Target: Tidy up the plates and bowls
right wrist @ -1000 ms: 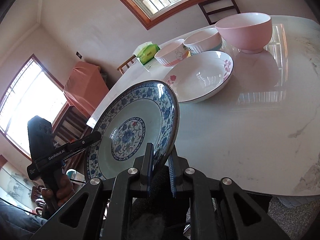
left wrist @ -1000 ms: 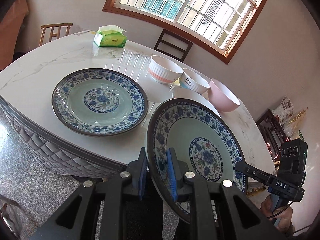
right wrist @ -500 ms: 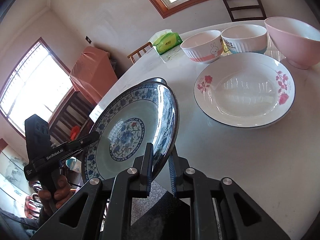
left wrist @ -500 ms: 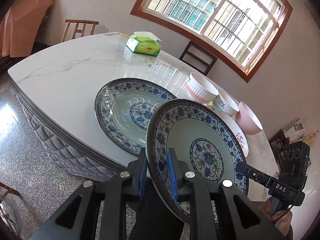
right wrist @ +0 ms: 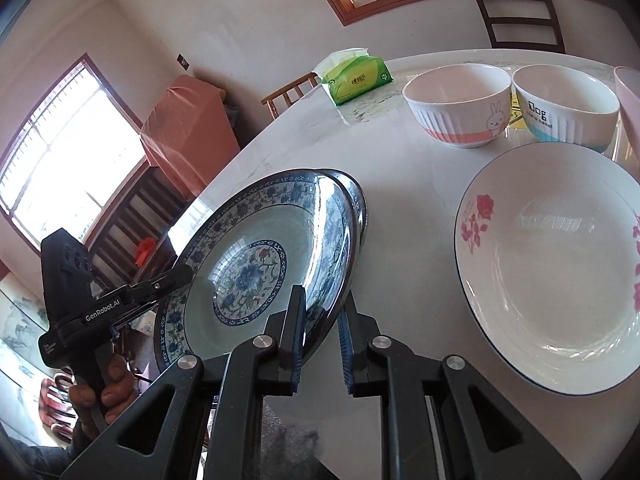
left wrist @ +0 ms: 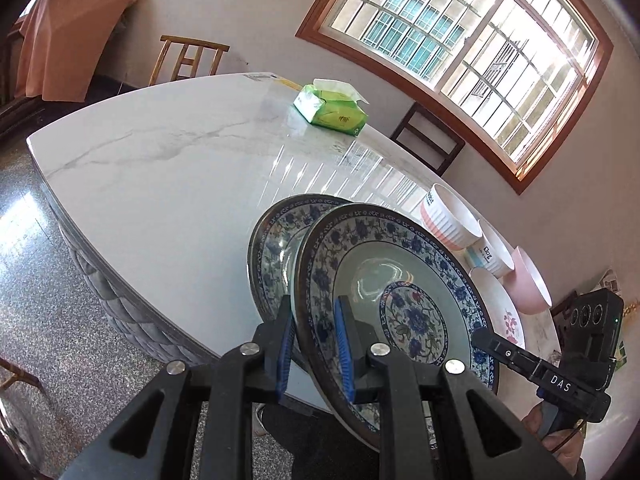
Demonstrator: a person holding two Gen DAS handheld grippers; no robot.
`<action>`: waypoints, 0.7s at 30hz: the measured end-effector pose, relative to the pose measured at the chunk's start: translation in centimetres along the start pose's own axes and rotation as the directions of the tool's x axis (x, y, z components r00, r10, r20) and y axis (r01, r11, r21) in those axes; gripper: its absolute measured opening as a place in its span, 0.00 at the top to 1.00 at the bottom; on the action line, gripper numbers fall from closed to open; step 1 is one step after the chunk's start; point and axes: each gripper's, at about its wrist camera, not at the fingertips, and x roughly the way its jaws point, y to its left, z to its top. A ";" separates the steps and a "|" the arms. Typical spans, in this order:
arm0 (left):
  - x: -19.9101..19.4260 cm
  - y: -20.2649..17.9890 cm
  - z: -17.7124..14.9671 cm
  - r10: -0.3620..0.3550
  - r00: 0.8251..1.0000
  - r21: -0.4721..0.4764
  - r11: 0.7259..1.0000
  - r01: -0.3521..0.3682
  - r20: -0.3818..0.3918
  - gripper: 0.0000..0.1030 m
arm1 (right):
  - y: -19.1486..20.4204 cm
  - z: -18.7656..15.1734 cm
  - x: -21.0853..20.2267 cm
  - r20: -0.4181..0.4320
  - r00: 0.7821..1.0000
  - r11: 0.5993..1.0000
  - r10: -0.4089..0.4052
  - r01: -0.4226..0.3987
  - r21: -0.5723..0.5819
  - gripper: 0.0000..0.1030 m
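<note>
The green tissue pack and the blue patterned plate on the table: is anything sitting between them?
Nothing: only bare marble table lies between the green tissue pack and the blue patterned plate, clearest in the left wrist view.

Glossy glazed, seemingly ceramic plate (left wrist: 404,288); polished marble-look table (left wrist: 160,184).

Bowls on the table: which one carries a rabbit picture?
The pink-banded bowl, the one nearest the tissue pack. The blue-banded bowl beside it carries lettering instead, and the plain pink bowl has no picture.
</note>
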 end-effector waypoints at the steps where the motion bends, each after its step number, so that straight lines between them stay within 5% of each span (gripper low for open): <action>1: 0.1 0.2 0.2 -0.001 1.000 -0.003 1.000 0.001 0.003 0.82 | 0.1 0.1 0.1 -0.001 1.000 1.000 0.001 -0.001 -0.001 0.85; 21: 1.6 1.3 2.8 0.015 1.000 -0.014 1.000 -0.014 0.025 0.81 | 0.8 0.7 1.0 0.011 1.000 0.999 -0.024 0.025 -0.021 0.83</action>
